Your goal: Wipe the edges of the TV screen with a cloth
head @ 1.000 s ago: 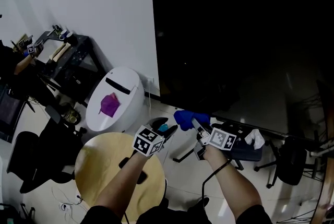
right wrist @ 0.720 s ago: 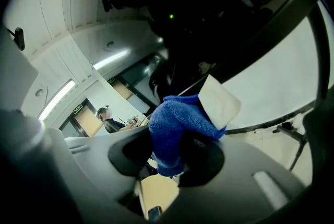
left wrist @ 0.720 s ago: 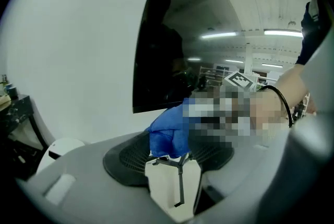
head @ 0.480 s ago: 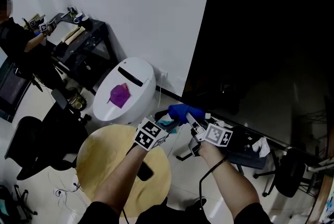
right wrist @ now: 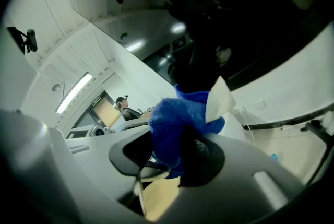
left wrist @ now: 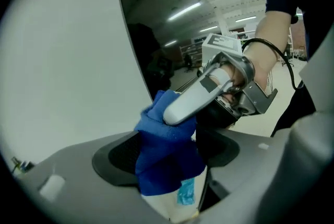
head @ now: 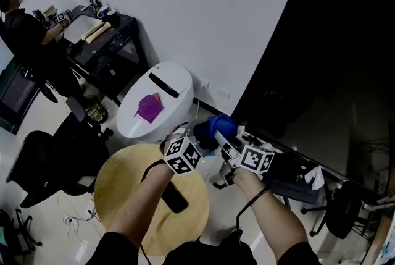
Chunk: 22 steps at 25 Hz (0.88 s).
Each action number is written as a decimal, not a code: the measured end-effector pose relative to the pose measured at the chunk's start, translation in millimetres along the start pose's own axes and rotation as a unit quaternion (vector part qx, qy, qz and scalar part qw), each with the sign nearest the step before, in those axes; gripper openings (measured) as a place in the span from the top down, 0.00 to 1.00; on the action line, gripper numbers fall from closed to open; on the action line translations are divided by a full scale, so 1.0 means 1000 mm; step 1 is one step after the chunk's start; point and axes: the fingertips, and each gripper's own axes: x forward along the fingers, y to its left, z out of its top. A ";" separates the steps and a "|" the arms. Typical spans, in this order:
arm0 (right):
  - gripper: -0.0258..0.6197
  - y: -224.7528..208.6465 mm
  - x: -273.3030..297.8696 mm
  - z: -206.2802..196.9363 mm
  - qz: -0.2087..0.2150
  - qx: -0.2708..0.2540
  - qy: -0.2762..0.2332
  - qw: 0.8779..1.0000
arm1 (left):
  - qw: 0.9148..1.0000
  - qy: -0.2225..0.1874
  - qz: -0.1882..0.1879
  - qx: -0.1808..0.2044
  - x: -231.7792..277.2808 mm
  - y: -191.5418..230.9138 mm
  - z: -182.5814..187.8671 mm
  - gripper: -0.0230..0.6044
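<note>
- The big black glossy TV screen [head: 333, 60] fills the right side of the room. Its slanting left edge meets the plain white wall [head: 203, 16], and that border looks like the nearest strip to wipe.
- The round pale wooden desk [head: 123, 189] sits low under the person's forearms, out of the way of the work.
- A white oval bin-like unit [head: 170, 81] stands beside that desk with a purple rag [head: 150, 107] lying on top. It is apparently a spare and plays no part right now.
- The right hand-held gripper [head: 225, 139] is clamped on the bunched blue fleecy cloth [head: 216, 126]. It is held up near the screen's lower left corner, so a soft wad sticks out past the jaws to do the rubbing.
- The left hand-held gripper [head: 199, 141] has just been opening and now stands wide. The cloth's loose tail hangs between its jaws but the pads are not pressing it. I'd say it is letting go so the right one can work alone.
- The cloth is not on the screen yet, so the wiping looks about to begin.
</note>
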 end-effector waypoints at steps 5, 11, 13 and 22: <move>0.73 0.017 0.002 0.010 0.011 -0.035 0.028 0.999 | 0.999 0.015 0.033 -0.018 0.006 0.009 0.006 0.59; 0.62 0.032 -0.009 0.017 0.016 -0.077 0.035 0.996 | 0.989 0.000 0.066 -0.135 -0.008 0.025 0.001 0.72; 0.62 0.032 -0.023 0.025 -0.004 -0.111 0.028 0.993 | 0.983 0.004 0.077 -0.165 -0.009 0.036 -0.001 0.73; 0.62 0.040 -0.088 0.067 -0.049 -0.161 -0.031 0.985 | 0.960 -0.045 0.044 -0.272 0.006 0.053 0.009 0.73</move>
